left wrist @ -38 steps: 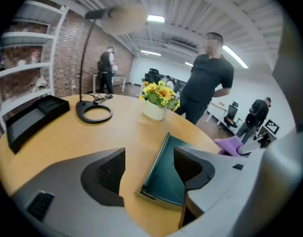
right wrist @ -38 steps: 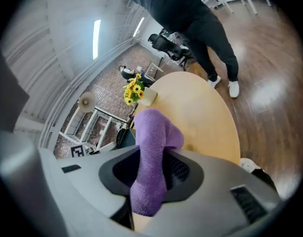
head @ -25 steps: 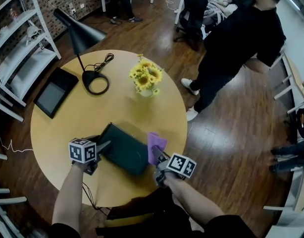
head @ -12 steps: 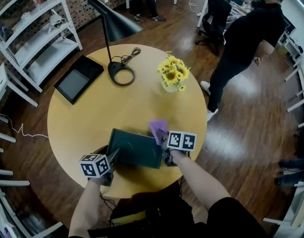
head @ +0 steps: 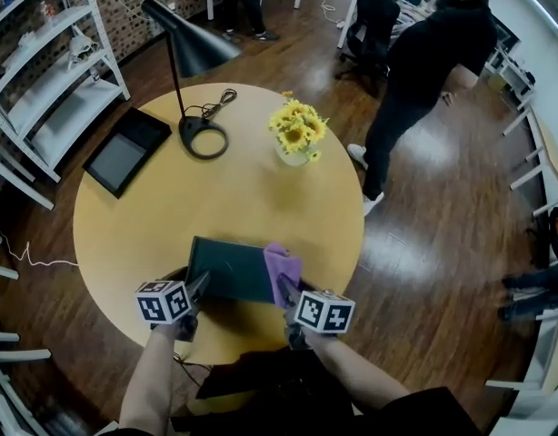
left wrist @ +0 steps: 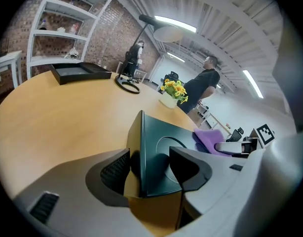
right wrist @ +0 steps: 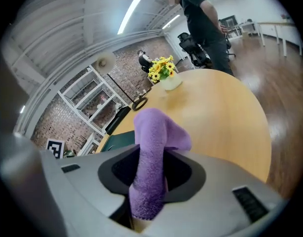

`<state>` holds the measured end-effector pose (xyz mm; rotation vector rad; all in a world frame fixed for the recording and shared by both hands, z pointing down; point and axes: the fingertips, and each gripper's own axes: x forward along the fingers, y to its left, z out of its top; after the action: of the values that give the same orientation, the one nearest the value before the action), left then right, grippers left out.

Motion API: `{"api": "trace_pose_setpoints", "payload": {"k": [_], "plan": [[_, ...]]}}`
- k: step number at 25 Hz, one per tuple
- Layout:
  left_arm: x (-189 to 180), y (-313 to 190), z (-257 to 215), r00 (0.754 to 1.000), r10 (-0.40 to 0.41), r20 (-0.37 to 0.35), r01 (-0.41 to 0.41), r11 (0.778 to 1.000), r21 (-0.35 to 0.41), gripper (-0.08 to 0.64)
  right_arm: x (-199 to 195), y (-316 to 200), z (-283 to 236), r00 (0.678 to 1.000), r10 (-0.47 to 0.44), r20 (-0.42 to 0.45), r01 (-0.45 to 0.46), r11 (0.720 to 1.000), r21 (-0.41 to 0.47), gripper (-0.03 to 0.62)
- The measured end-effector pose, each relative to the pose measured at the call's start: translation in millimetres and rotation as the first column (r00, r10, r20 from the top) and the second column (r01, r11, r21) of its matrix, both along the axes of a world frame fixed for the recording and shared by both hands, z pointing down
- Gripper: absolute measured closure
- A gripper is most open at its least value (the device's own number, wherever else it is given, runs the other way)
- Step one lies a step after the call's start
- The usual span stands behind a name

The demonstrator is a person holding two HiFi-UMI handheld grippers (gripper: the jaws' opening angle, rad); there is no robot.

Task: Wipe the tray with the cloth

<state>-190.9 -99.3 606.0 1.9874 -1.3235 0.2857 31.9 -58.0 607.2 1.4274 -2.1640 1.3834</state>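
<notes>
A dark green tray (head: 226, 269) lies on the round wooden table (head: 152, 216), near its front edge. My left gripper (head: 197, 291) has just been closing on the tray's near left corner. In the left gripper view the tray (left wrist: 159, 142) wall stands between the pads and my left gripper (left wrist: 149, 168) is shut on it. My right gripper (head: 286, 291) is shut on a purple cloth (head: 282, 265), which rests on the tray's right end. In the right gripper view the cloth (right wrist: 151, 132) rises folded out of my right gripper (right wrist: 150, 174).
Farther back on the table stand a black lamp (head: 190, 53), a vase of sunflowers (head: 295, 133) and a black flat tray (head: 124, 153). A person in black (head: 424, 62) stands beyond the table on the right. White shelves (head: 52, 80) are at the left.
The tray has swung square to the table's front edge, with the left gripper at its near corner. The right gripper has drawn the cloth back along the tray's right end.
</notes>
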Motion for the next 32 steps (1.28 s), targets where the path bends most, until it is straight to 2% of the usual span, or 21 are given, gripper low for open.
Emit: {"api": "trace_pose_setpoints", "payload": {"k": [3,7,11,17,23,28,32], "plan": [[0,0,3,0.999,0.014,-0.036,-0.014,1.000,-0.009,0.314,-3,24,1,0.998,-0.010,0.056,0.012,1.000,-0.028,0.463],[0,0,0,0.999,-0.013,-0.046,0.014,1.000,0.011,0.314,0,26,0,0.990,0.053,0.133,-0.052,0.999,-0.008,0.462],[-2,1,0,0.997,-0.047,-0.056,0.048,0.999,0.013,0.313,1,24,0,0.984,0.095,0.152,-0.096,0.995,0.003,0.463],[-7,14,-1,0.993,-0.113,-0.035,0.113,0.993,0.011,0.314,1,14,-1,0.984,0.087,0.156,-0.091,0.996,0.014,0.462],[-18,37,-1,0.971,-0.238,-0.030,0.238,0.971,-0.001,0.313,-7,-16,-4,0.993,0.004,0.120,-0.011,0.999,0.054,0.462],[-21,41,1,0.962,-0.270,-0.036,0.270,0.963,-0.010,0.308,-9,4,-1,0.990,-0.123,0.066,0.117,0.990,0.080,0.463],[-22,41,1,0.964,-0.265,-0.038,0.264,0.964,-0.015,0.307,-9,33,-3,0.969,-0.195,0.153,0.190,0.981,0.047,0.463]]}}
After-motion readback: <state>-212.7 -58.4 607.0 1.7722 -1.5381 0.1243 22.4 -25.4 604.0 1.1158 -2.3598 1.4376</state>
